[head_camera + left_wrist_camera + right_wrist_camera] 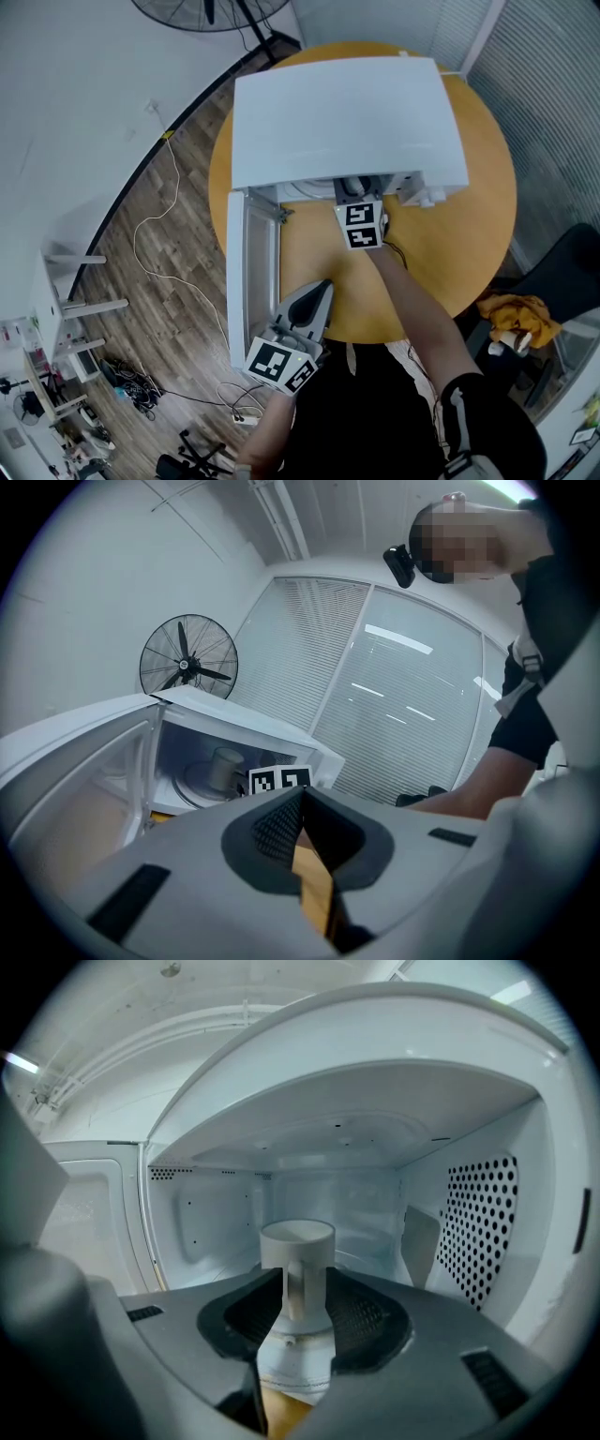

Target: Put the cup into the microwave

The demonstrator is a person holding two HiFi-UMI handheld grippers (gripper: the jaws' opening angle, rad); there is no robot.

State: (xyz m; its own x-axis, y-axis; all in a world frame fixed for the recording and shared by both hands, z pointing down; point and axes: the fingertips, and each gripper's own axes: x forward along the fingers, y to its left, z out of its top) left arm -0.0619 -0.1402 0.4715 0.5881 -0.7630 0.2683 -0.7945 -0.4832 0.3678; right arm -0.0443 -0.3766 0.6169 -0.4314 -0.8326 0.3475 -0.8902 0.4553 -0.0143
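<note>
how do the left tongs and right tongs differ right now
The left tongs are shut with nothing between them. The right tongs stand open, with the handle of the cup in the gap.
The left tongs sit outside, beside the open door. The right tongs reach into the microwave.
Both point toward the microwave.

Round yellow table [469, 234] on wood floor [178, 272], white microwave [347, 112] with open door [253, 272] atop.
</note>
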